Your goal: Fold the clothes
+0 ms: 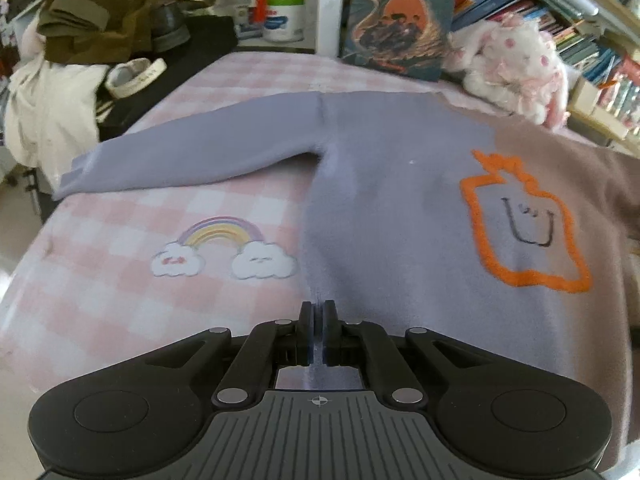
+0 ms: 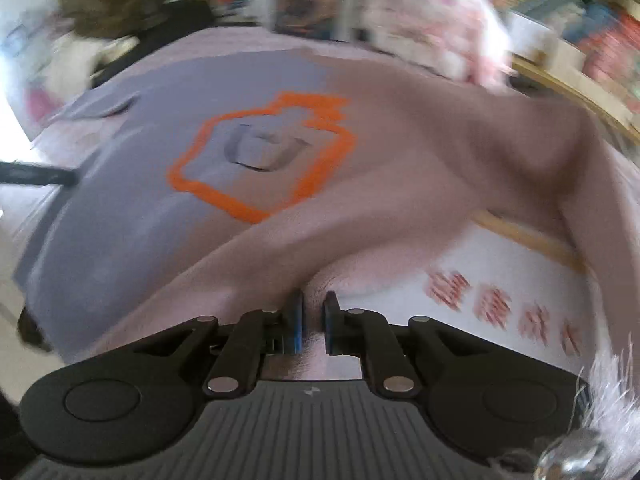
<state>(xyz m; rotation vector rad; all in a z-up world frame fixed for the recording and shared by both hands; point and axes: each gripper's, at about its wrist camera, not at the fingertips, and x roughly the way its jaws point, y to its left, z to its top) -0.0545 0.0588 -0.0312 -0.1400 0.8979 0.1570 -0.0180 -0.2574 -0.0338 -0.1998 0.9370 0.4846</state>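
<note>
**Both grippers pinch the sweater's near edge, lilac side and brown side**

The two-tone sweater (image 1: 400, 200) lies flat, front up, on the pink checked blanket (image 1: 120, 240), its lilac half to the left and its brown half to the right, the orange outlined motif (image 1: 524, 232) straddling the join. The lilac sleeve (image 1: 180, 160) reaches out sideways across the blanket towards the left edge, unfolded, which suggests that the folding has barely begun.

The left gripper (image 1: 318, 320) has its jaws drawn nearly together, with a thin ridge of lilac cloth caught between them at the sweater's near edge. It sits low and level, pointing straight up the garment's left flank. That hold probably serves to anchor or lift this side.

The right gripper (image 2: 313, 308) has its jaws at a narrow gap, brown fabric bunched between them. A brown fold (image 2: 360, 232) rises from the jaws and crosses the garment; whether it is the sleeve or the body's edge is unclear through the blur. This gripper appears raised above the surface and tilted. The plush rabbit (image 1: 516, 56) and the upright book (image 1: 396, 20) stand beyond the collar end, well apart from both grippers.
</note>
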